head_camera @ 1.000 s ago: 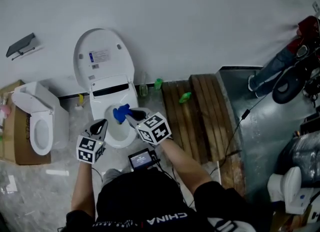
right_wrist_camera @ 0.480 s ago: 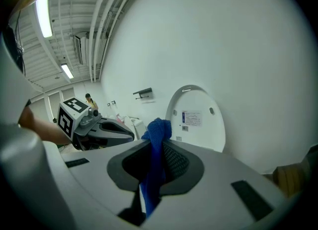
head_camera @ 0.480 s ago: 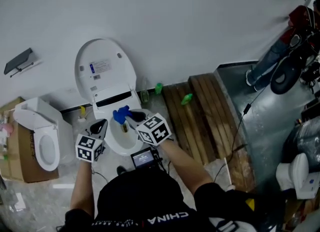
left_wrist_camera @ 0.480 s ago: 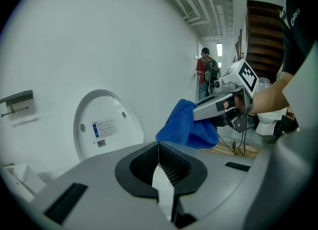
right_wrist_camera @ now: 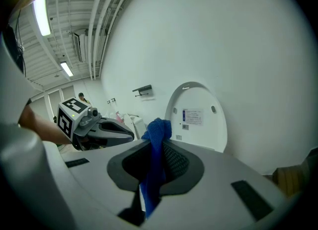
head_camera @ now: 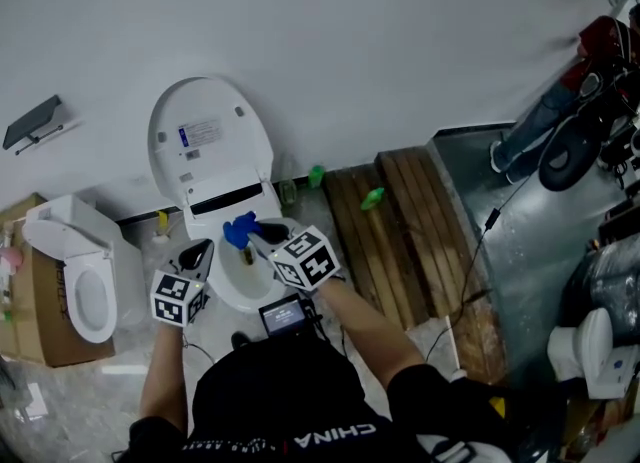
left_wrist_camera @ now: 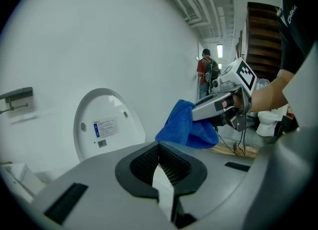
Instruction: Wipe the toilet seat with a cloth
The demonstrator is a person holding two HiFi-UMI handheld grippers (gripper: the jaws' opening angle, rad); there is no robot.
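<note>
Right gripper [head_camera: 252, 237]: jaws clamped on the blue cloth [head_camera: 239, 229], above the rear of the toilet seat [head_camera: 226, 296].
Left gripper [head_camera: 202, 248]: jaws closed together, empty.
Lid [head_camera: 208, 136]: raised.
Step, judged: cloth positioned for wiping.
Next: press cloth to the seat and sweep round.

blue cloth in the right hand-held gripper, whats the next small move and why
Probably lower the right hand-held gripper until the blue cloth presses flat on the toilet seat. Its jaws are clamped on the cloth, the lid stands up, and the cloth sits over the back of the bowl, but contact with the seat isn't clear.
</note>
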